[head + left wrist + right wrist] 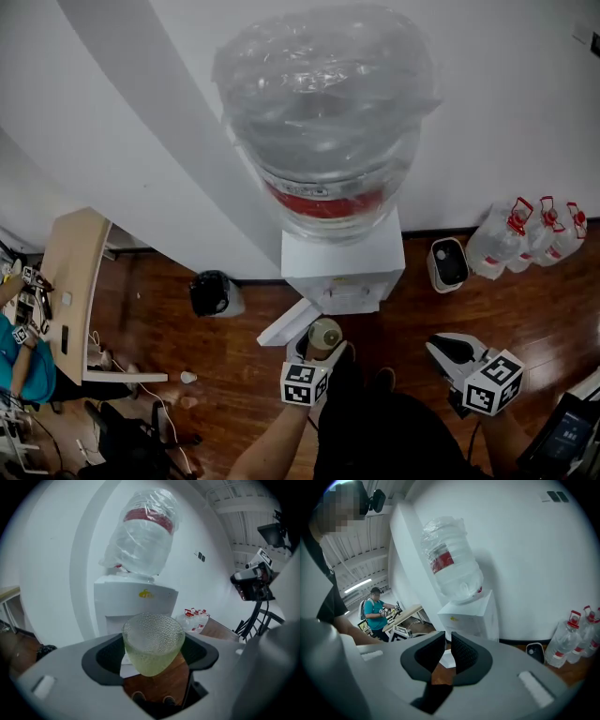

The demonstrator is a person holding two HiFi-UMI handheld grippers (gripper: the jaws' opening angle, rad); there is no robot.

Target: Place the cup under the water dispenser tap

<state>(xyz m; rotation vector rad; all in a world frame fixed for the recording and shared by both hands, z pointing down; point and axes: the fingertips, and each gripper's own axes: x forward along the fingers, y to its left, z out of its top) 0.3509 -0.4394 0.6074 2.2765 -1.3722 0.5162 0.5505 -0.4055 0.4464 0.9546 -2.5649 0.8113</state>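
Note:
A textured clear glass cup point(153, 641) sits upright between the dark pads of my left gripper point(152, 657), which is shut on it. From the head view the cup point(325, 334) hangs just in front of the white water dispenser point(342, 267), below its front panel and to the left of centre. A large plastic-wrapped water bottle point(323, 112) stands on top of the dispenser. My right gripper point(448, 350) is held to the right of the dispenser, away from the cup. Its jaws point(446, 646) stand together with nothing between them.
A black bin point(214, 292) stands left of the dispenser, a small white bin point(448, 264) and several water jugs point(530, 234) right of it. A white panel point(286, 323) lies on the wooden floor. A desk point(70, 281) with a seated person point(375, 613) is at the far left.

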